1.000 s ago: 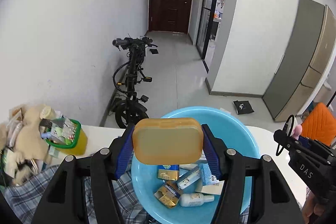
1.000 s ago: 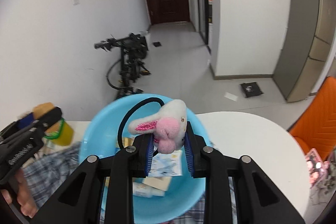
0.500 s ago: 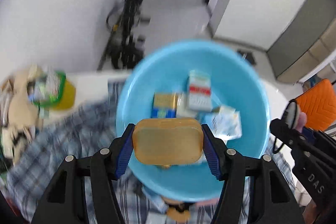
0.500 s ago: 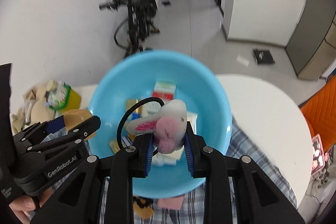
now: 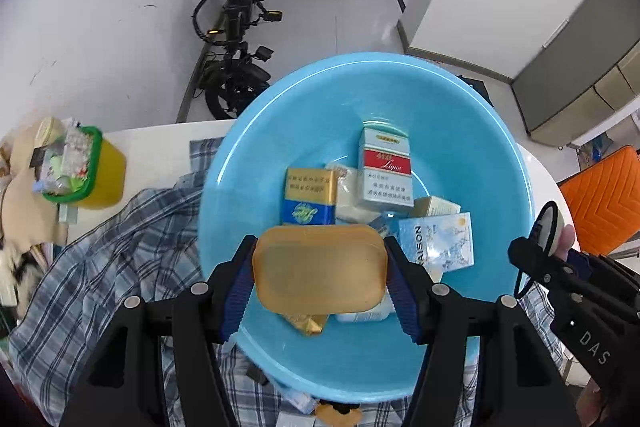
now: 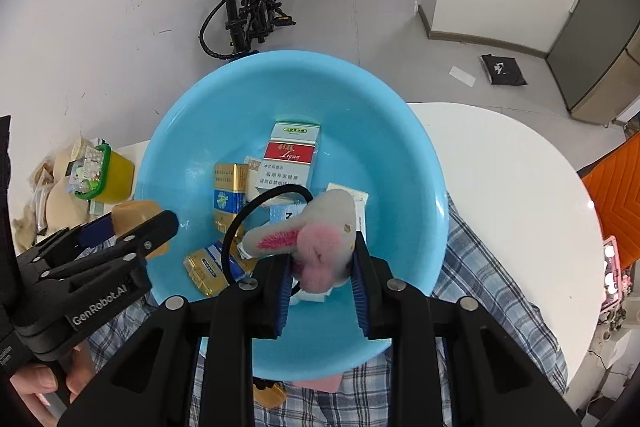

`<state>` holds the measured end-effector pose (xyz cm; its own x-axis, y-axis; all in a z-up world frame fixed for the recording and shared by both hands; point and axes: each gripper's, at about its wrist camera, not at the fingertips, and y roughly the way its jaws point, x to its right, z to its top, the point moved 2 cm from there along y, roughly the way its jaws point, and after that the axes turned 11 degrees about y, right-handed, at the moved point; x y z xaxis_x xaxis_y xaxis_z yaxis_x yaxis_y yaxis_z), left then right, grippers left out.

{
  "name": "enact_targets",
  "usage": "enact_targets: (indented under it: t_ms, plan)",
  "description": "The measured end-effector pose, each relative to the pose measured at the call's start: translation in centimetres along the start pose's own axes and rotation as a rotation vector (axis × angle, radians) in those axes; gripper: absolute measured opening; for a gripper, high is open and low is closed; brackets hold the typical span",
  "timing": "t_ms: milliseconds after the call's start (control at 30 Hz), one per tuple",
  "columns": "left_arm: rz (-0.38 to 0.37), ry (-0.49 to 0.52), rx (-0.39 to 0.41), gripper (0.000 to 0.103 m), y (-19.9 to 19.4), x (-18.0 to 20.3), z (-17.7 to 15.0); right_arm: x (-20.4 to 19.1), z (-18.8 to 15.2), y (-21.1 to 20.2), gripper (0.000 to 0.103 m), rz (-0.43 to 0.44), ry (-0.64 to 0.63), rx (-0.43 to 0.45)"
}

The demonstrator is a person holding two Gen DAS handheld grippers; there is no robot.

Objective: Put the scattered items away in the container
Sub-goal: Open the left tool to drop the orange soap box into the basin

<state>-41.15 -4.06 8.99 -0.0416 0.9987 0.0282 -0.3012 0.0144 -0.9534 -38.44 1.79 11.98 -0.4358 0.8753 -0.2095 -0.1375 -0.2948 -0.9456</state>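
— Well, how far along are we with the round light-blue plastic basin [image 5: 472,131]?

— Partly there, we judge; several small boxes already lie in its bottom, among them a white carton with a red band [image 5: 387,169], a gold-and-blue pack [image 5: 309,195] and a pale blue printed box [image 5: 438,243]; two more items are held above it, not yet let go.

— Which two?

— Our left gripper [image 5: 320,281] is clamped on an amber rounded-rectangle plastic case [image 5: 320,269], its blue pads pressing both short ends; our right gripper [image 6: 322,285] is pinched narrow on a grey-and-pink plush rabbit charm [image 6: 316,241], whose black elastic loop [image 6: 240,223] arcs out to the side.

— And what is left outside?

— A few bits peek from under the near rim on the blue-checked cloth [image 5: 120,259]: something tan and, in the right view, a pink edge; we cannot tell what they are; the yellow tub with a green rim [image 6: 106,175] and the heap beside it sit well off to the left.

— How do we stand?

— Both grippers tip steeply downward over the basin; the case hangs over its near left part, the rabbit over the near middle; each is above the boxes, not touching them, so opening both should drop them inside.
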Motion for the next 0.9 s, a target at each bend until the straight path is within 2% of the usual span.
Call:
enact_targets:
  t_ms: [367, 533, 700, 767, 800, 867, 900]
  plan:
    - [-0.020, 0.012, -0.076, 0.064, 6.7, 0.3, 1.5, 1.0, 2.1, 5.6, 0.025, -0.001, 0.019, -0.056]
    - [-0.007, 0.015, -0.102, 0.064, 8.6, -0.1, 1.8, 1.3, 2.7, 6.9, 0.025, -0.001, 0.025, -0.071]
    - [-0.022, 0.044, -0.055, 0.065, 8.1, 0.3, 2.2, 1.6, 3.1, 6.5, 0.025, -0.006, 0.025, -0.060]
    - [-0.011, 0.045, -0.003, 0.080, 7.2, 0.3, 2.5, 1.7, 3.2, 6.1, 0.025, -0.007, 0.029, -0.054]
    - [-0.016, 0.037, 0.052, 0.088, 6.4, 0.2, 2.5, 1.8, 3.2, 5.9, 0.025, -0.008, 0.030, -0.050]
    - [-0.026, 0.025, 0.110, 0.088, 5.2, -0.1, 2.5, 1.9, 3.2, 5.3, 0.025, -0.010, 0.028, -0.042]
    - [-0.026, 0.020, 0.112, 0.088, 5.0, -0.2, 2.4, 2.0, 3.2, 5.1, 0.025, -0.009, 0.028, -0.038]
